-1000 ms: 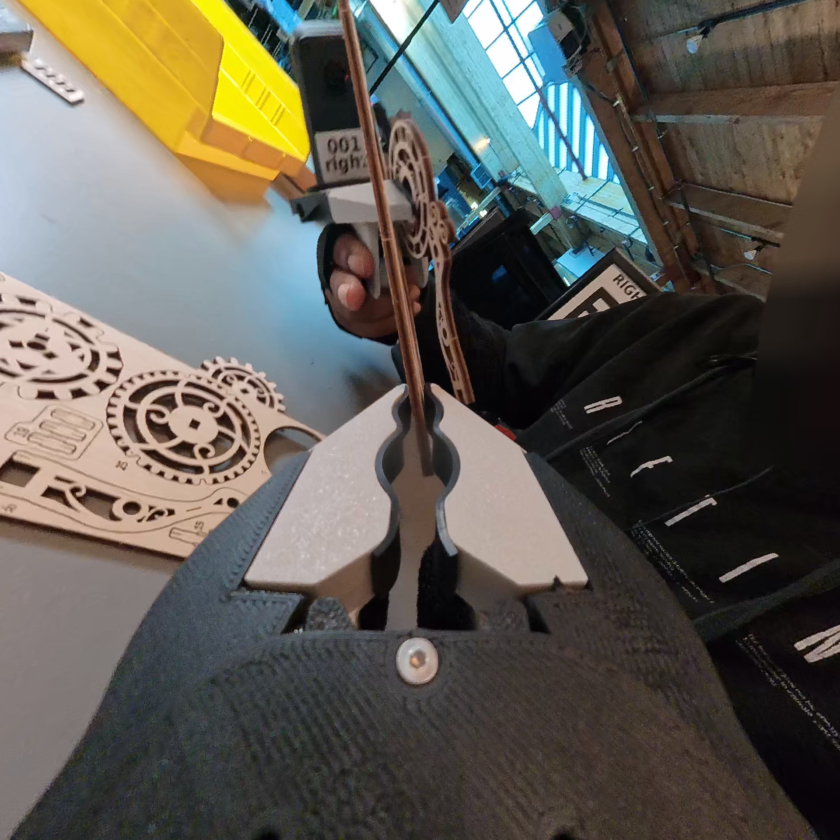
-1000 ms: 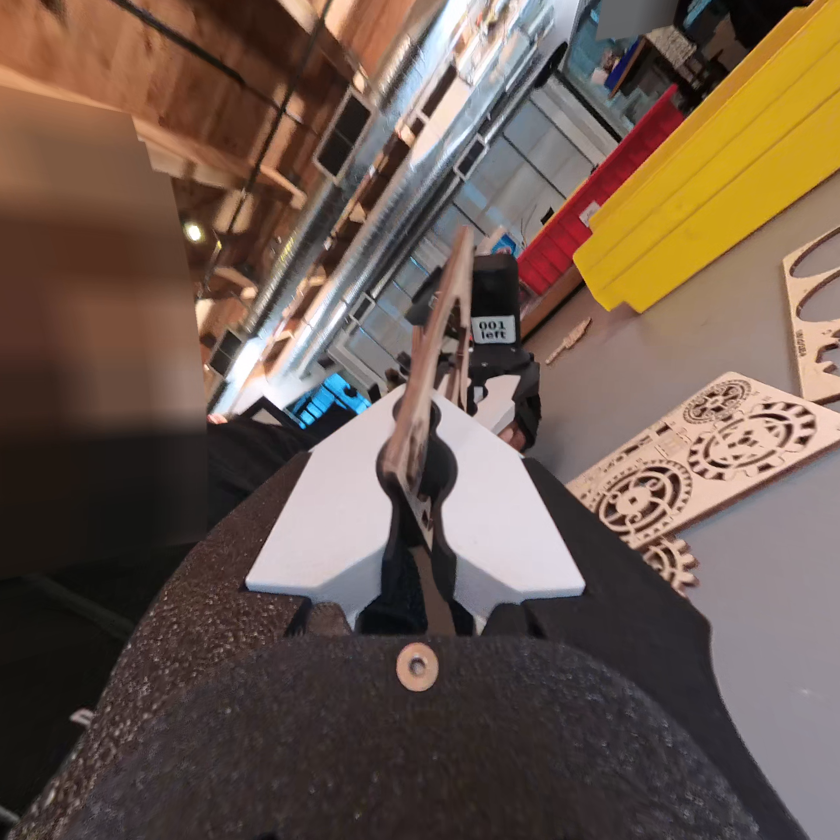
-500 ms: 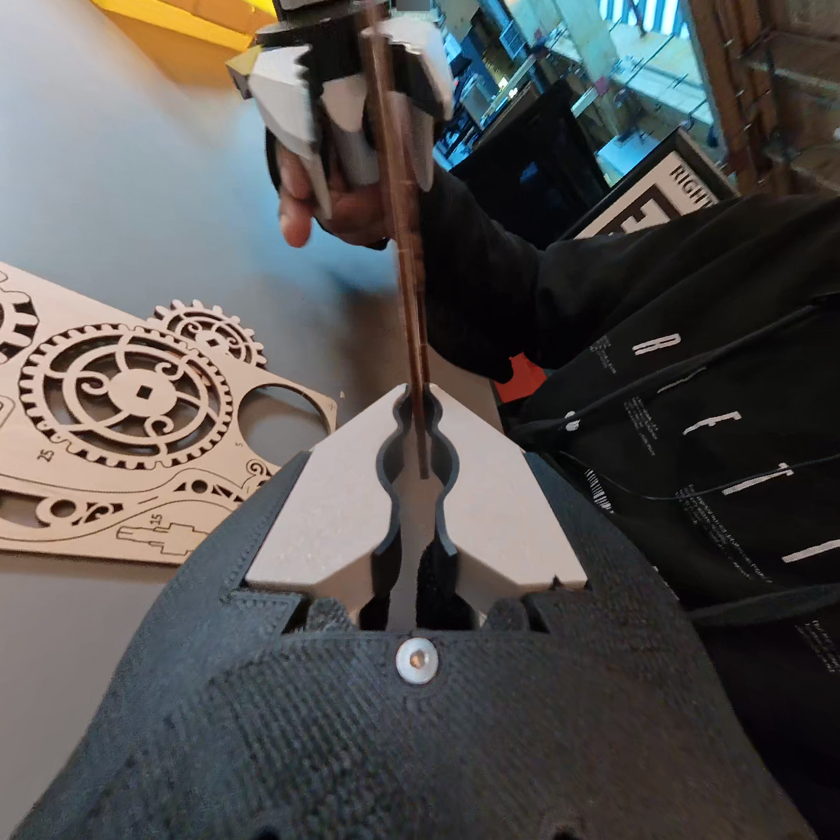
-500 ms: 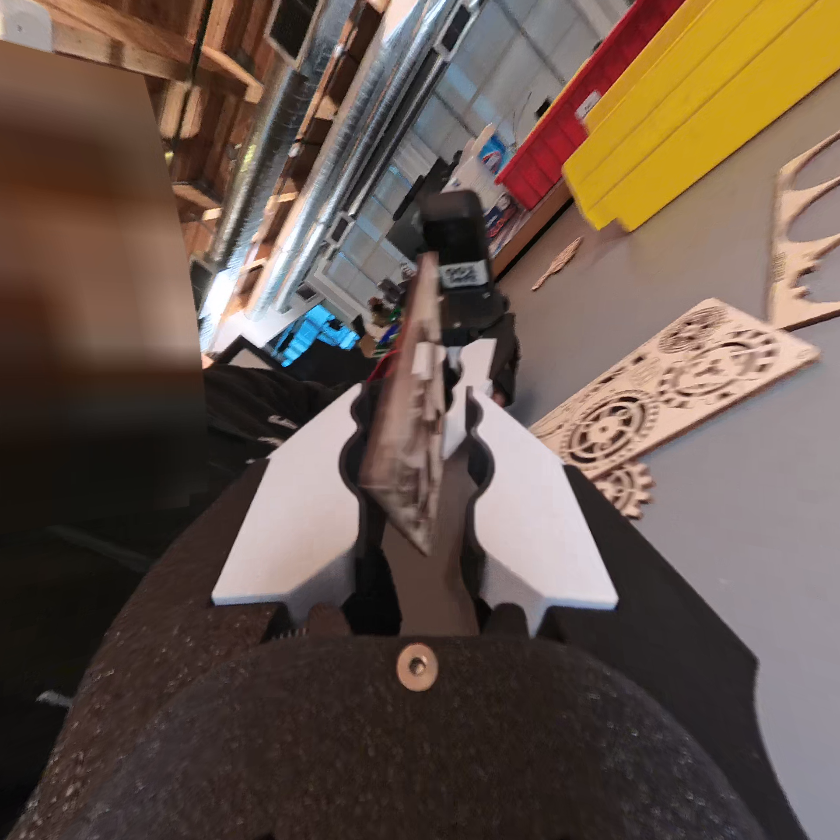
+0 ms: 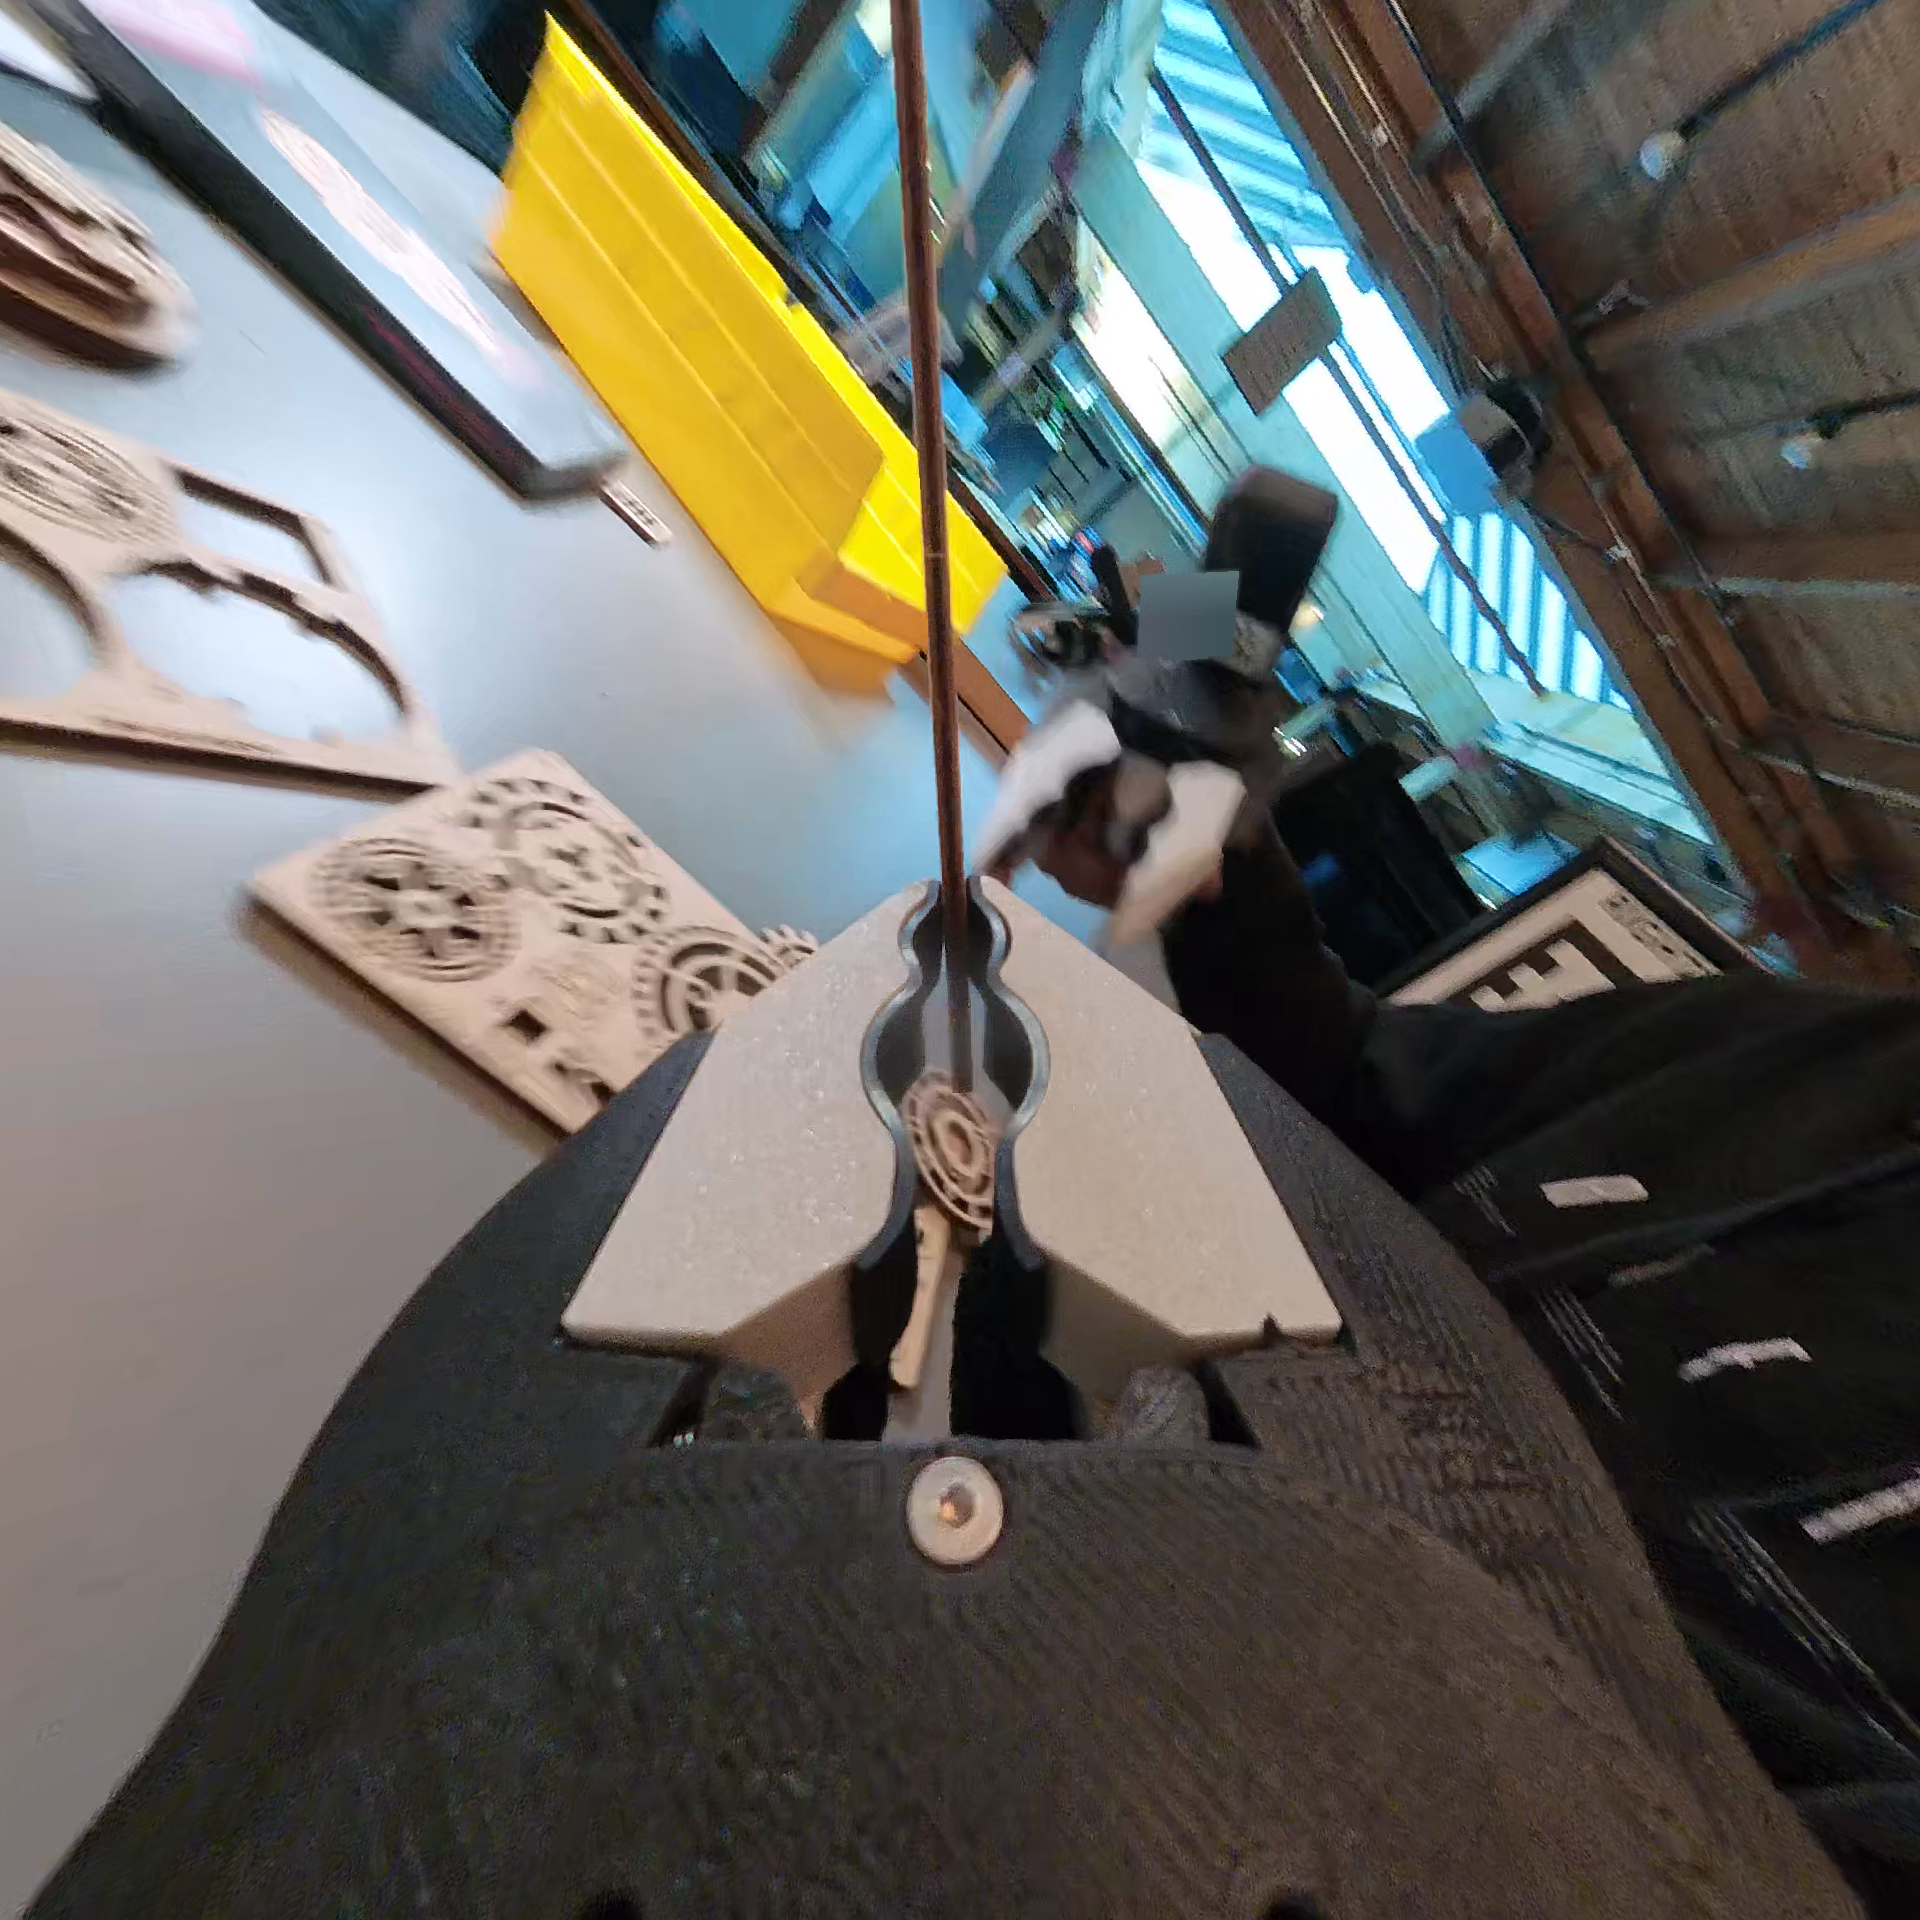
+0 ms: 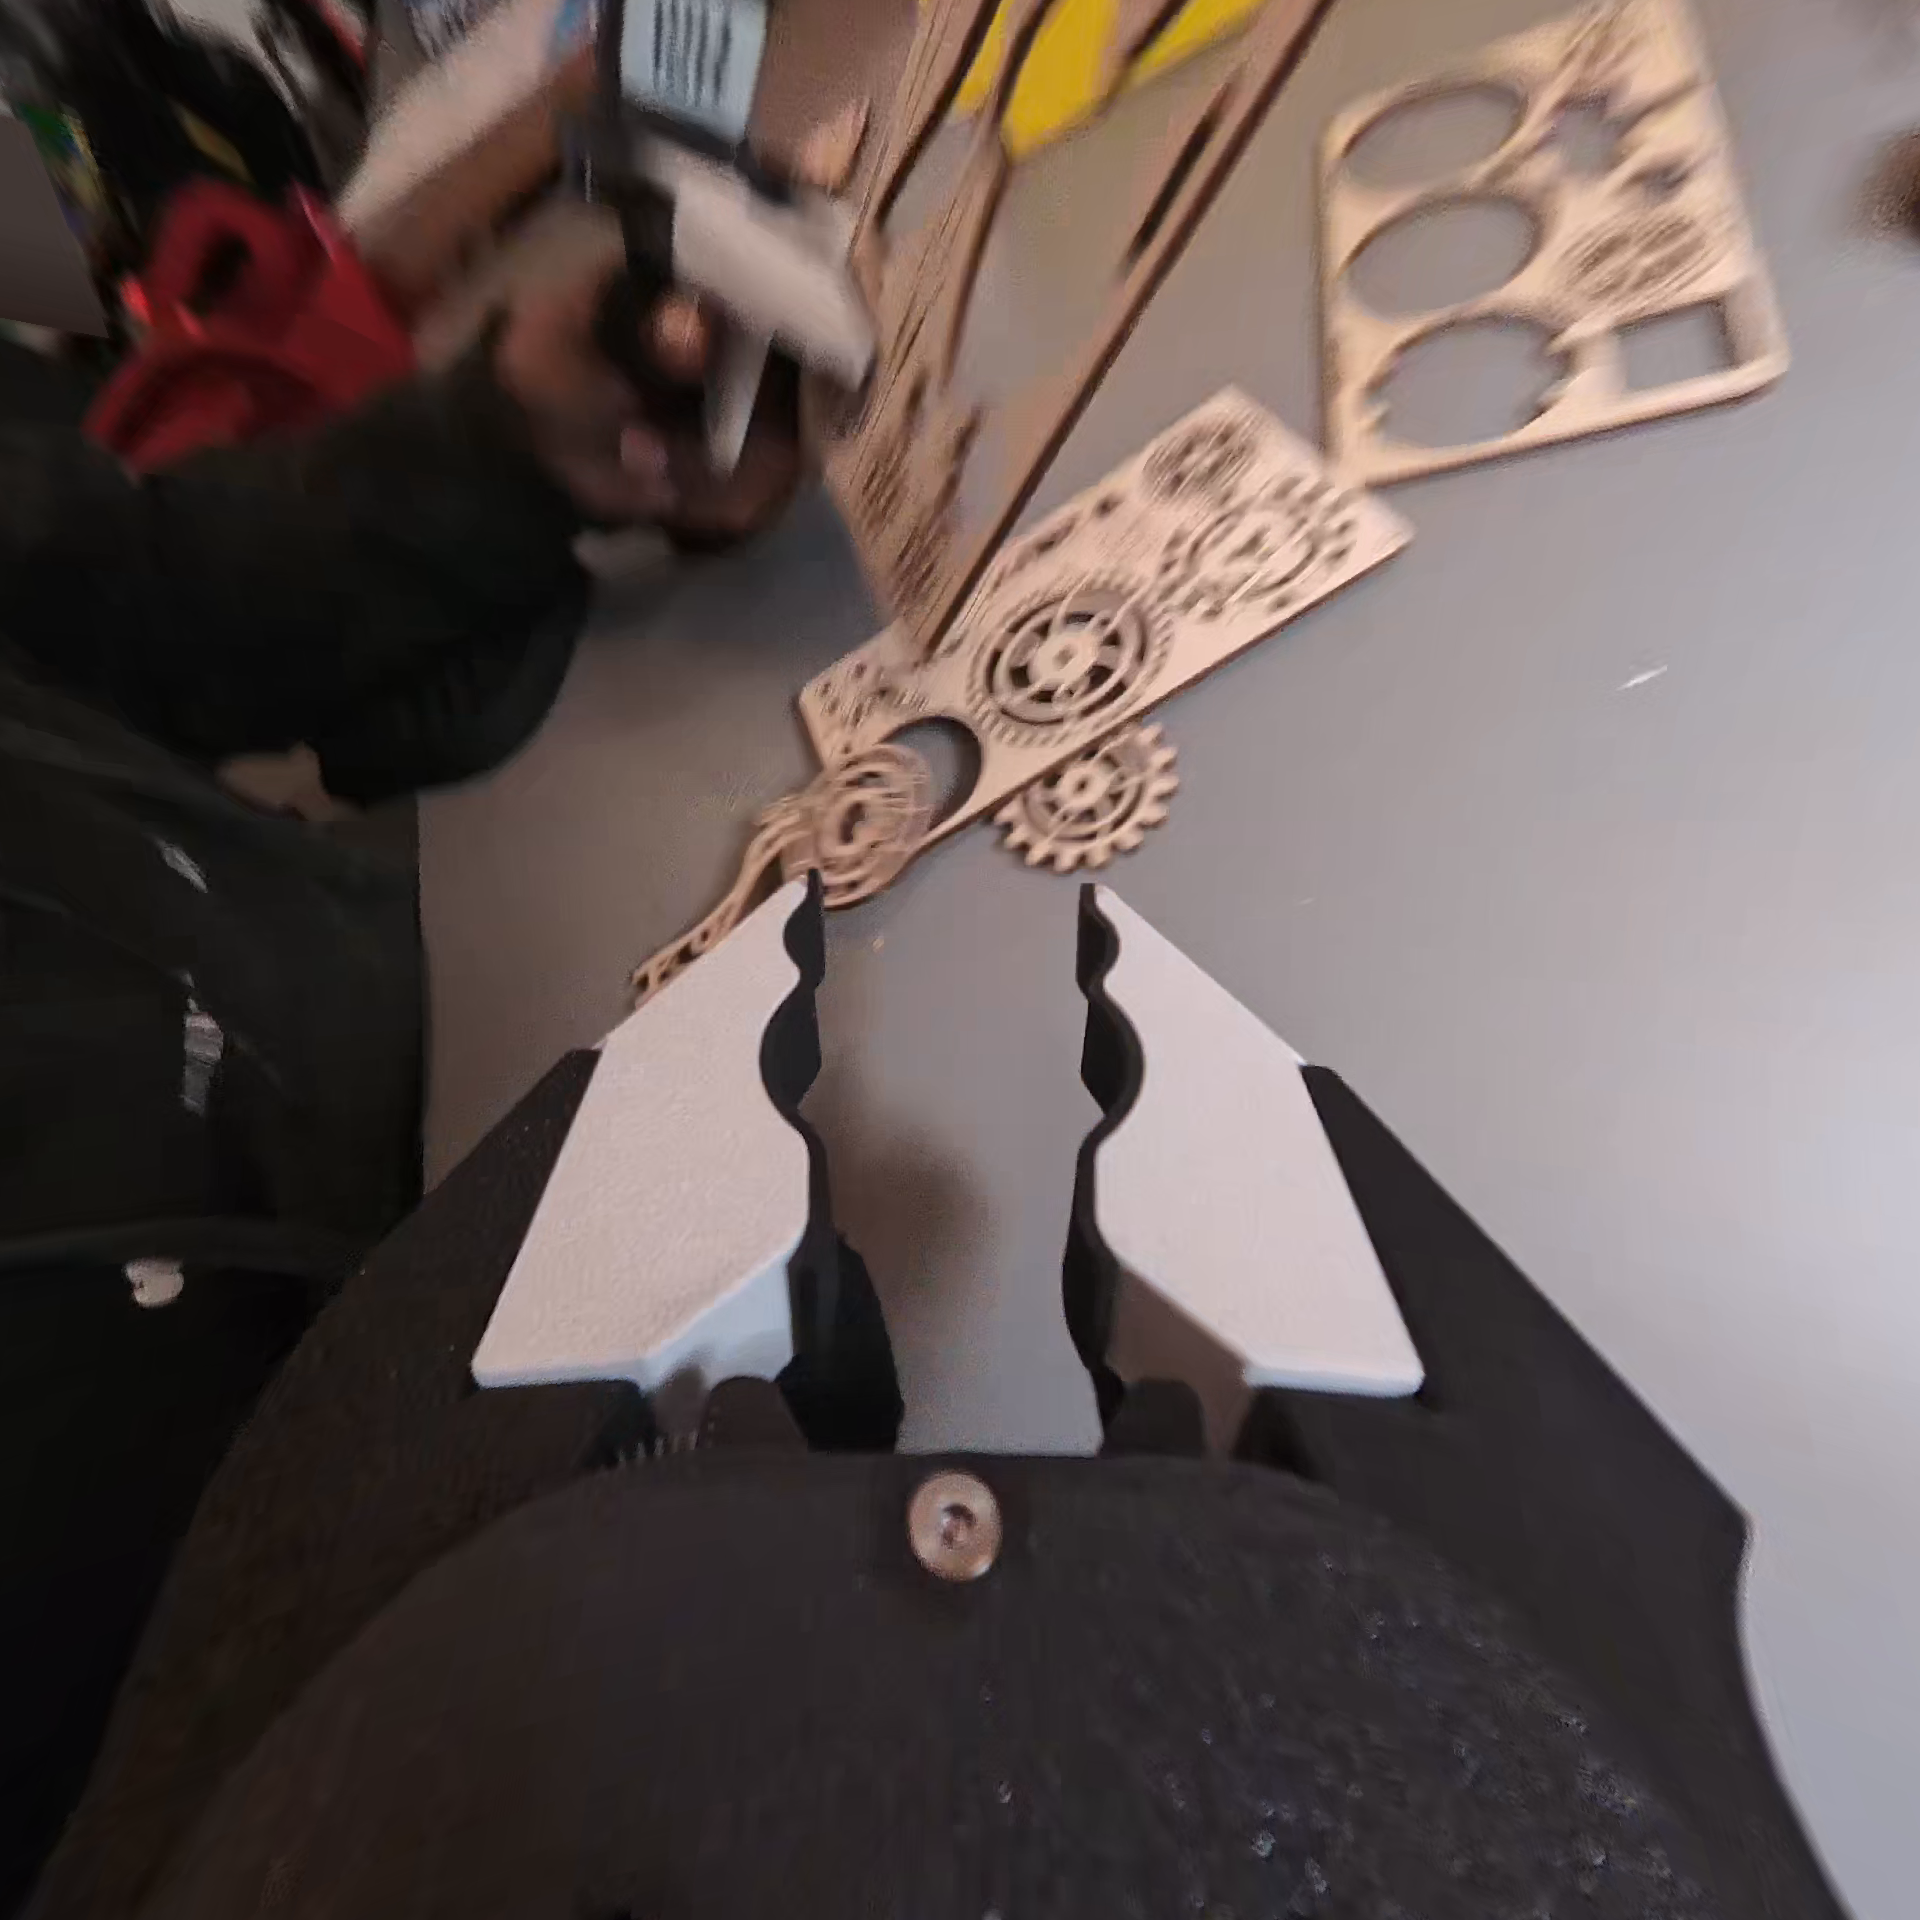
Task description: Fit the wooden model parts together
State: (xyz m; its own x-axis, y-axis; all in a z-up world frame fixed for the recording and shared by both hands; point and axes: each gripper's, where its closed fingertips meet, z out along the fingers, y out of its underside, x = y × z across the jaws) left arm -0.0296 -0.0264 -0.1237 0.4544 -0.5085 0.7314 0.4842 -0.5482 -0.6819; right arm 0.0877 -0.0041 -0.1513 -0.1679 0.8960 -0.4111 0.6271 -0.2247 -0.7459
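Note:
My left gripper (image 5: 951, 909) is shut on a thin wooden panel (image 5: 925, 436), seen edge-on and rising straight ahead. The same panel (image 6: 935, 312) shows blurred in the right wrist view, held above the table. An ornate wooden piece with a round gear-like head (image 6: 847, 821) lies on the grey table, just past my right gripper's left fingertip. A similar gear-like head (image 5: 951, 1143) shows through the gap between my left fingers. I cannot tell whether it touches the panel. My right gripper (image 6: 945, 899) is open and empty, pointing down at the table. It also shows in the left wrist view (image 5: 1122, 831).
A wooden sheet of gears (image 6: 1101, 623) lies ahead, with a loose gear (image 6: 1091, 800) at its near corner. A sheet with round cut-outs (image 6: 1538, 260) lies farther right. Yellow bins (image 5: 727, 364) and a flat black-framed board (image 5: 364, 270) stand at the back. A person's dark sleeve (image 6: 260, 623) is on the left. One gripper's finger ends stand about 12 cm off the other's. Between my right fingertips and the loose gear (image 6: 1091, 800) there is roughly 7 cm.
My right gripper has opened, let go of the ornate piece and swung away from the panel to point down at the table. My left gripper still grips the panel.

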